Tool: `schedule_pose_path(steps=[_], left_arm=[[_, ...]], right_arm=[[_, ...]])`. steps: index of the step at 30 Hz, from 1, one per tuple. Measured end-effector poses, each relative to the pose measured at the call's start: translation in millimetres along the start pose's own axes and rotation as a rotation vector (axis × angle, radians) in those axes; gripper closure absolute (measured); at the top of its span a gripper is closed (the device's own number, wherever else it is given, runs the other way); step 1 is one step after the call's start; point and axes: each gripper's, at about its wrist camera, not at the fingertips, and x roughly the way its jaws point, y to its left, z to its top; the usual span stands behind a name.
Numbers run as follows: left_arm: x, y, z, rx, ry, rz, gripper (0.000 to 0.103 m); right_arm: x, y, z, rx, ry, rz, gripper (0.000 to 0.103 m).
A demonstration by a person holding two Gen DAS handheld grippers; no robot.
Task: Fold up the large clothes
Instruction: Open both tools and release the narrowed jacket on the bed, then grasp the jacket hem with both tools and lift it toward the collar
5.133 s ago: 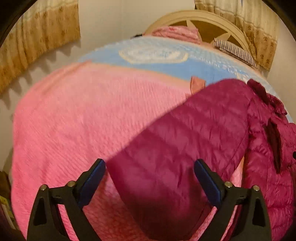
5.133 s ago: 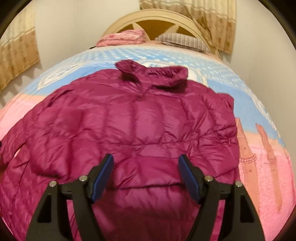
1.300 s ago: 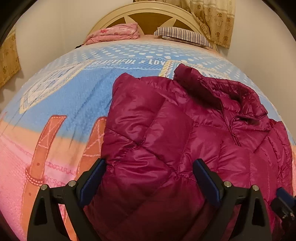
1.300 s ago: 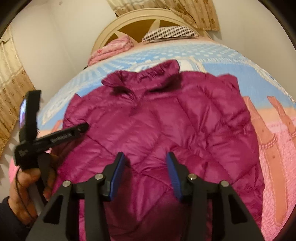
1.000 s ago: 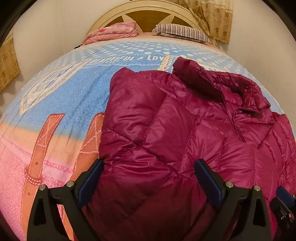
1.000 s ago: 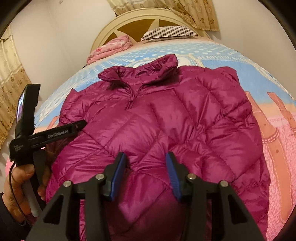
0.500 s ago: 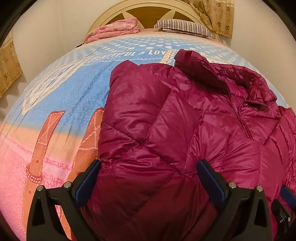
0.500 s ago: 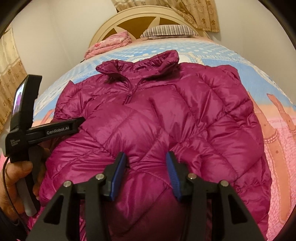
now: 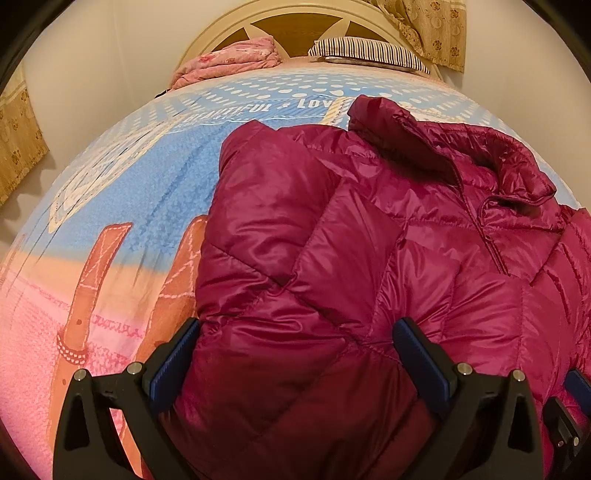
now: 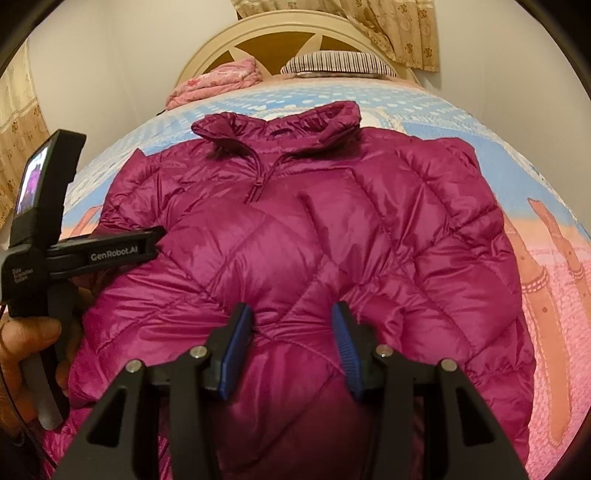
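Jacket (image 10: 332, 236), magenta quilted puffer, lies front-up on the bed (image 9: 122, 206), collar (image 10: 280, 125) at the far end toward the headboard (image 10: 295, 33), both sleeves already folded in over the chest.

Nearest: right gripper (image 10: 291, 332) over the lower middle of the jacket, jaws part open, blue pads just above or brushing the fabric, nothing visibly pinched, so released. Left gripper (image 9: 295, 354) hangs over the jacket's left side, jaws spread wide with fabric below them, not clamped. In the right wrist view the person's hand (image 10: 22, 354) holds its handle at the near left, tool pointing in over the folded left sleeve (image 9: 280, 236). Both grippers tilt steeply down toward the bed.

Step looks like the hem-to-collar fold. To do it well: drop both grippers to the near hem, one at each corner, pinch through all layers, lift together and level, then lay it toward the collar so the slippery sleeves don't slide out.

Far end: pink folded blanket (image 10: 218, 81) and striped pillow (image 10: 336, 62) against the headboard, well apart from the jacket.
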Motion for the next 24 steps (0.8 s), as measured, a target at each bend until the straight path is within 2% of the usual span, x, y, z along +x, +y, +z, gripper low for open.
schedule_pose_path(steps=[6,20,24], left_arm=[[0.2,-1.4,-0.5,0.008,0.0,0.01,0.001],[0.5,1.8,0.4,-0.006,0.0,-0.012,0.001],[-12.7,10.0,4.2,-0.006,0.006,-0.028,0.001]], right_arm=[[0.5,3.6,-0.6,-0.022,0.0,-0.028,0.054],[1.4,3.0,2.1,-0.028,0.016,-0.004,0.051],[-4.1,2.8,8.0,-0.062,0.036,0.051,0.039]])
